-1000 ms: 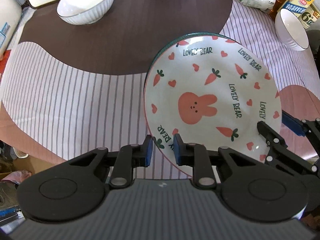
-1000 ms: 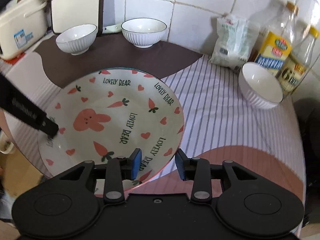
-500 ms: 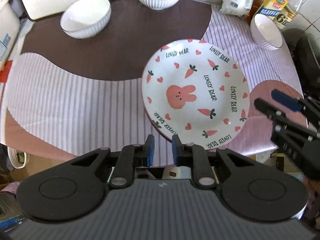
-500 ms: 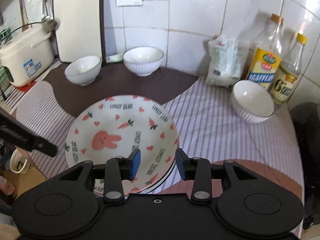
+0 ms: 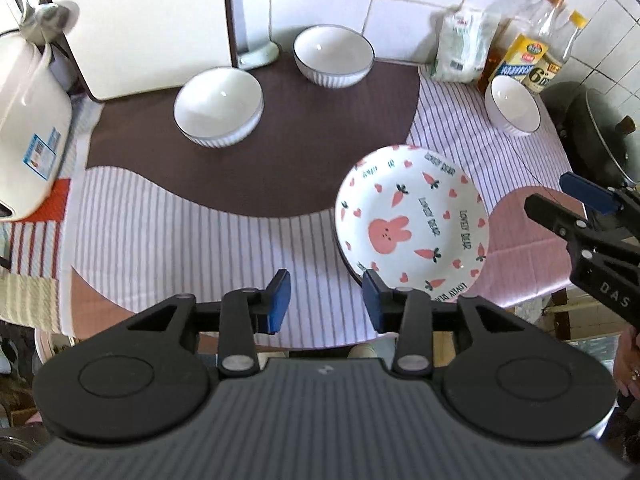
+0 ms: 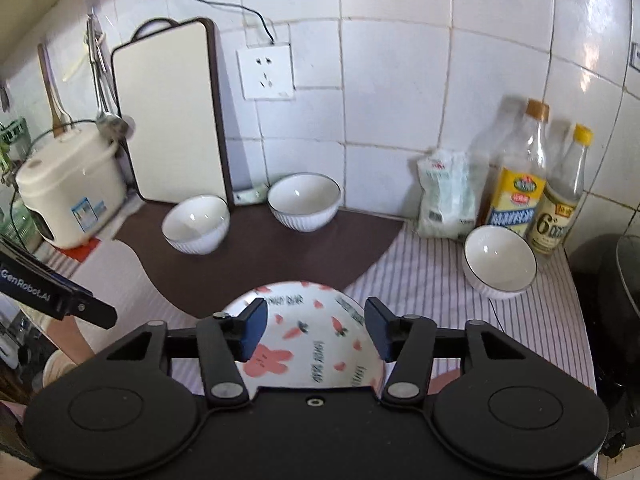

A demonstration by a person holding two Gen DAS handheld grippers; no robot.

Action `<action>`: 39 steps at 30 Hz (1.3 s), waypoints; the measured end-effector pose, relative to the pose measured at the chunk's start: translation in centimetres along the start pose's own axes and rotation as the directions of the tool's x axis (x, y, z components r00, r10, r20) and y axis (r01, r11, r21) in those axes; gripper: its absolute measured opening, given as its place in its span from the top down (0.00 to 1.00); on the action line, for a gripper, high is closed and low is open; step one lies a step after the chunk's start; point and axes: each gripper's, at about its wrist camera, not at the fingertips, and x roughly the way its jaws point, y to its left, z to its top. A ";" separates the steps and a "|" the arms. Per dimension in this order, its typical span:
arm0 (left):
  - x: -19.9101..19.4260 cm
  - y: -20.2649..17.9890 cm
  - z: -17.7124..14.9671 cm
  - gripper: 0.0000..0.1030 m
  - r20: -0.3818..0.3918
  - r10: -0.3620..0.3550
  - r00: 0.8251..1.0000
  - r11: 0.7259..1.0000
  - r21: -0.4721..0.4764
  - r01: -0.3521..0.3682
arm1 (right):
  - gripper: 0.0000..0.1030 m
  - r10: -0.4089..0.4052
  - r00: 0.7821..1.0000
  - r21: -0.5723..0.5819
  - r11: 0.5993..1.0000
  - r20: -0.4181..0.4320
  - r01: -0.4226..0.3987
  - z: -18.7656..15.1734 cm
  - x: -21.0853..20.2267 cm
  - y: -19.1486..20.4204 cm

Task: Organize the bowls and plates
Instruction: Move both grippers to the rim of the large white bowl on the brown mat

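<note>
From the left wrist, the left gripper (image 5: pixel 323 297) hangs above the table, jaws just opened and empty. The white rabbit-and-carrot plate (image 5: pixel 412 224) lies near the front edge of the striped tablecloth (image 5: pixel 168 232).

From the right wrist, the right gripper (image 6: pixel 316 330) has likewise just spread its jaws, gripping nothing, above that plate (image 6: pixel 308 344); three white ribbed bowls (image 6: pixel 197 224) sit toward the back edge.

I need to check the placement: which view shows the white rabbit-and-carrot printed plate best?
The left wrist view: the white rabbit-and-carrot printed plate shows nearly whole on the striped tablecloth. The right wrist view shows only its far half, behind the gripper body.
</note>
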 end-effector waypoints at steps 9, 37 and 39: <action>-1.0 4.0 1.2 0.53 0.025 0.018 1.000 1.000 0.009 -0.019 | 0.30 0.042 0.998 -0.056 0.998 0.042 -0.040 1.8 -0.2 4.2; 6.4 16.0 8.0 0.24 0.075 0.069 0.995 0.997 0.016 -0.071 | 0.27 0.137 0.988 0.041 0.989 0.077 -0.140 4.9 14.8 12.9; 7.9 16.8 8.7 0.24 0.112 0.047 0.993 0.999 -0.003 -0.047 | 0.27 0.128 0.989 0.053 0.990 0.077 -0.132 4.8 16.6 13.1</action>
